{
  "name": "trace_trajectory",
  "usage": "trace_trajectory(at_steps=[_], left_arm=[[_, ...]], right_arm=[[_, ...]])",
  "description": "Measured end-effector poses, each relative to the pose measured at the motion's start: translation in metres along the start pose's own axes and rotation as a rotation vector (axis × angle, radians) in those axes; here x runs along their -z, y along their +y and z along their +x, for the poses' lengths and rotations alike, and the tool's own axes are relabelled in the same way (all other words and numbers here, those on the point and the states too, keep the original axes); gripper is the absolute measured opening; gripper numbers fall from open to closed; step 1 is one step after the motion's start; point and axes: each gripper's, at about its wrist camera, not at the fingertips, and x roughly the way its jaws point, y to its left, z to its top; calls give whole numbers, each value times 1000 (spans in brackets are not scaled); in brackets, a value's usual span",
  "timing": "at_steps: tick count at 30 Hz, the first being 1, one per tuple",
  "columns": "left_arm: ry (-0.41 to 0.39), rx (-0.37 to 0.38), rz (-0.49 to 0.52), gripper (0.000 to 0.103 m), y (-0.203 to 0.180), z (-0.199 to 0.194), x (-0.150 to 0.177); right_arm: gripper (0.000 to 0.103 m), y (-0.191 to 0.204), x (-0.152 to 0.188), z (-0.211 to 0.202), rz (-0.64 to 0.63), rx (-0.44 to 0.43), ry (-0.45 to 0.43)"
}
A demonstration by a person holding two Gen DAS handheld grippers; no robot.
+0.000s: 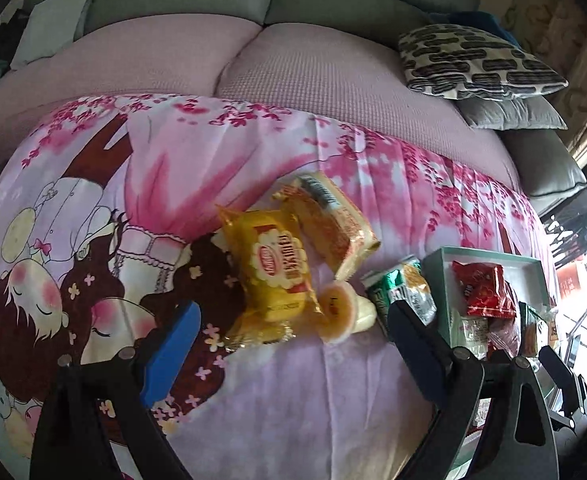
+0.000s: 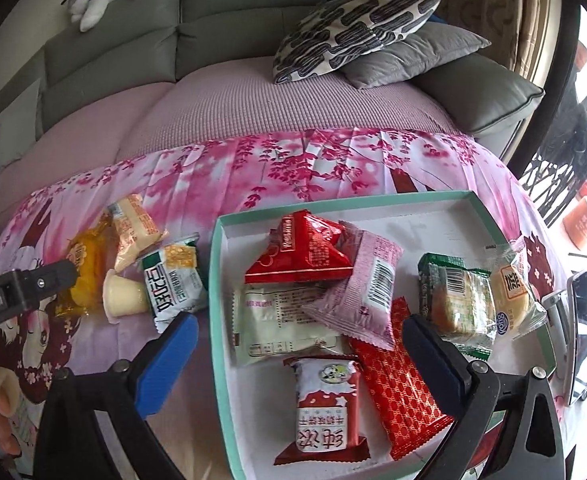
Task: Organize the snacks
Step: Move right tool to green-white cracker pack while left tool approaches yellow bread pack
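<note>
Tongs wide and empty on both left gripper (image 1: 293, 344) and right gripper (image 2: 299, 354); best lowered squarely over yellow packet (image 1: 275, 272), closing gently mid-body before carrying to tray (image 2: 221, 320).

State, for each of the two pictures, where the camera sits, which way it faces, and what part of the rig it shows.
Left wrist: on the left gripper, facing loose snacks, yellow packet centred; own open fingers show.
Right wrist: on the right gripper, over the box; own fingers show, left gripper's finger intrudes.
Shared: jelly cup, box, sofa.
</note>
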Motion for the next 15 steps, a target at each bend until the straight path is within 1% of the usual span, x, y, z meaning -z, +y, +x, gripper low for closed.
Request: trace_trajectory(at_steps=[6, 8, 11, 13, 15], left_arm=[[-2, -3, -52, 95, 19, 4, -7], [-2, -12, -61, 95, 23, 8, -9], [0, -10, -75, 95, 26, 13, -13], [2, -10, -80, 94, 27, 18, -14], [11, -5, -77, 94, 25, 23, -15]], right_arm=[[102, 15, -5, -2, -3, -49, -2], [100, 21, -8, -2, -5, -57, -8], [98, 32, -12, -1, -13, -115, 1], [92, 40, -13, 0, -27, -134, 3], [90, 49, -13, 5, -49, -144, 7]])
